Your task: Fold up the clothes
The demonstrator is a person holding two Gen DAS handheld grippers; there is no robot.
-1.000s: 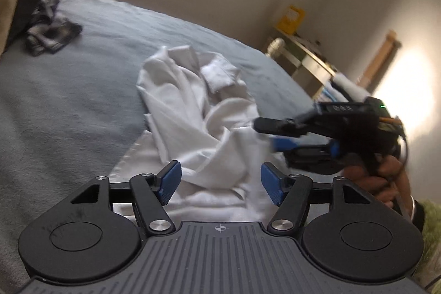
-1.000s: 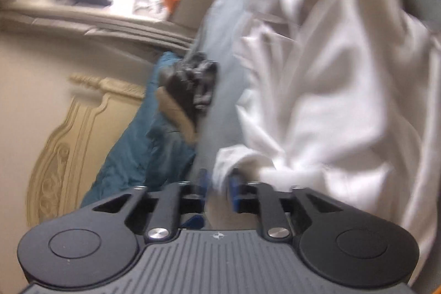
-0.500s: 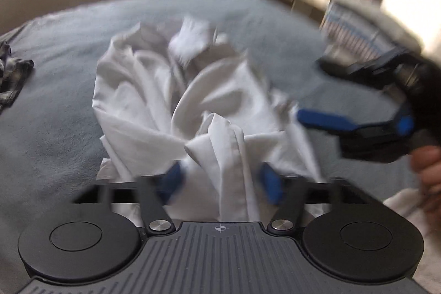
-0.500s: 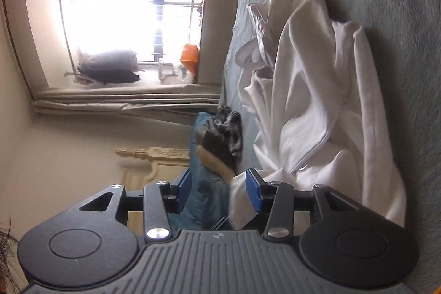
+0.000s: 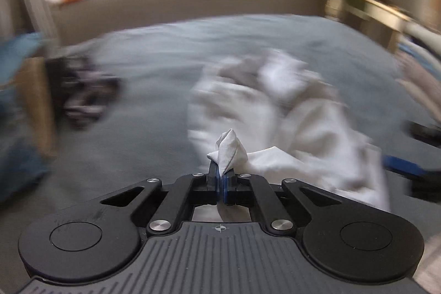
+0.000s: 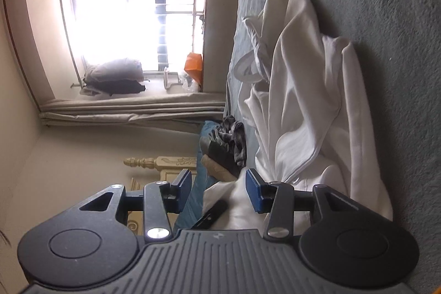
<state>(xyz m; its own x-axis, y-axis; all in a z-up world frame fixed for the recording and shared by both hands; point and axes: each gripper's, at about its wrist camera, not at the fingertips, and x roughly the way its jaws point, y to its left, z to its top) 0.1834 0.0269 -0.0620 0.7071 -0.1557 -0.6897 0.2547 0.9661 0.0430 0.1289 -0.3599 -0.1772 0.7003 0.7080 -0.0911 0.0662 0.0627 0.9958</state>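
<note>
My left gripper (image 5: pixel 221 181) pinches a corner of the white shirt (image 5: pixel 303 128) so I can pull it flat. My right gripper (image 6: pixel 218 188) is wide open, holding nothing.

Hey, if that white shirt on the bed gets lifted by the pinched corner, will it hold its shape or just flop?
Probably flop: the white shirt lies in soft, crumpled folds on the bed. It looks thin, so likely light. The left tool pinches only a small bunch, so the rest would likely hang and trail.
</note>
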